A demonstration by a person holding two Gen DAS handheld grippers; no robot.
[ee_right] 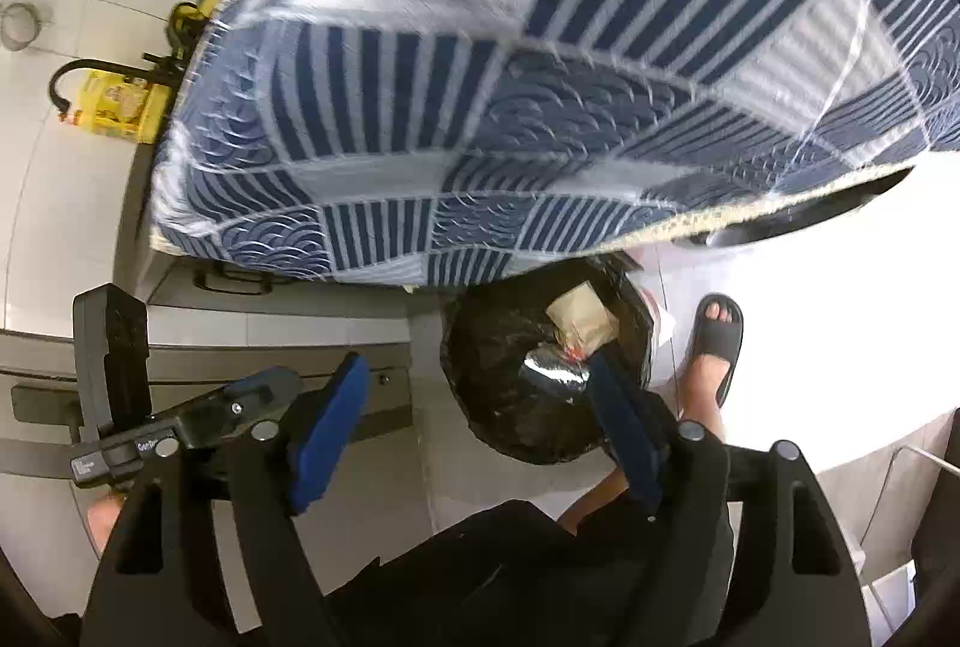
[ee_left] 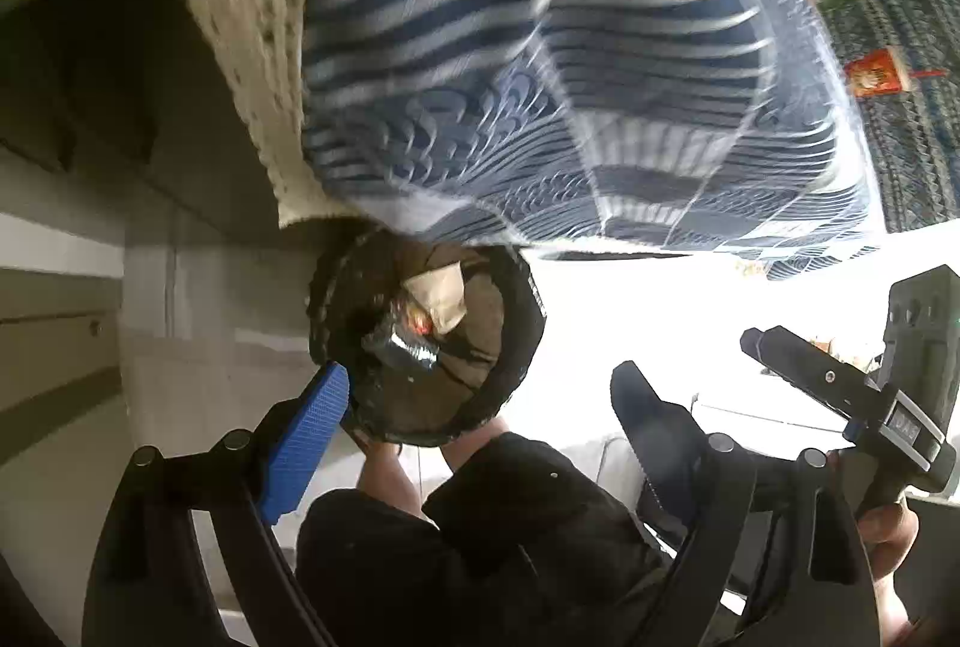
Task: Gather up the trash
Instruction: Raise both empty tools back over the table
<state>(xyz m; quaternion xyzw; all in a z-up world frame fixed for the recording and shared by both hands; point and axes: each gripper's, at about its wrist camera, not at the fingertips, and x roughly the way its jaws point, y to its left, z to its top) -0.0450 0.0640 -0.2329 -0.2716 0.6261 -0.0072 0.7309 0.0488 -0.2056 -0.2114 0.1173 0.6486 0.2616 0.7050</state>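
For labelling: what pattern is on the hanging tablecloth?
Blue-and-white striped patchwork tablecloth with wave motifs; right wrist view.

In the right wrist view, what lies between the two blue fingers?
Only grey floor tile and the black-lined bin's near side; the fingers hold nothing.

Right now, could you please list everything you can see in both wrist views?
Black-lined round trash bin: one, on the pale tiled floor under the cloth's edge.
Tan paper wrapper: one, inside the bin.
Crumpled silver foil: one, inside the bin beside the wrapper.
Blue-and-white patterned tablecloth: one, hanging above the bin.
Yellow bottles: several, on the floor at upper left.
Red packet: one, on the cloth.
Black sandal on a foot: one, right of the bin.
Left tongs: open, empty.
Right tongs: open, empty.
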